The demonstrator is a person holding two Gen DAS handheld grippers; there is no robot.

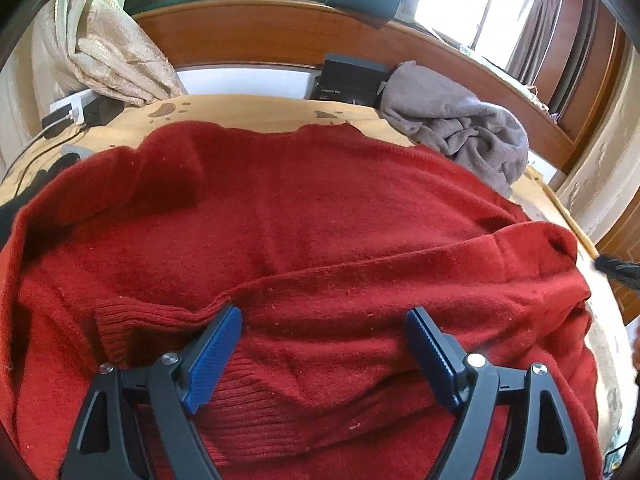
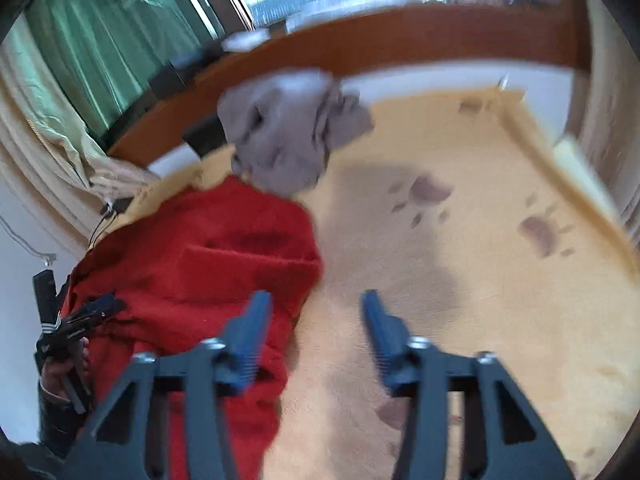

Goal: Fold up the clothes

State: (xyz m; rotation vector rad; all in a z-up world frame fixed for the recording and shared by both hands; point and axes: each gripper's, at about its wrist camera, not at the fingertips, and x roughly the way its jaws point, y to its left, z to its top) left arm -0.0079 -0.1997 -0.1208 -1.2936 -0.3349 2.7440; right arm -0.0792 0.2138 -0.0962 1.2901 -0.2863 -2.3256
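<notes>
The jaws of the left gripper (image 1: pixel 322 322) stand wide apart with nothing clamped, their blue ribbed pads poised over the near folds of the red knitted sweater (image 1: pixel 304 216). The jaws of the right gripper (image 2: pixel 316 308) stand apart too, narrower, and hold nothing; the view from that wrist is smeared with motion blur.

The bed (image 2: pixel 460 288), covered in a tan plush blanket with brown paw prints, fills the scene. To the right of the sweater it lies bare and open out to its far right edge. A brown wooden ledge (image 1: pixel 256 36) runs along the far side under bright windows, with a cream curtain (image 1: pixel 104 52) bunched at the far left corner.

The red sweater spreads across the left and middle of the bed. In the left wrist view it fills nearly the whole foreground, a sleeve folded across the body and the ribbed hem directly beneath the left jaws. In the right wrist view its right edge runs just under the left-hand pad, while the other pad hangs over bare blanket.

A crumpled grey garment (image 1: pixel 460 120) lies at the far edge, just touching the sweater's far right corner. A black box (image 1: pixel 348 80) stands behind it against the ledge. A white charger with dark cables (image 1: pixel 66 114) sits at the far left.
</notes>
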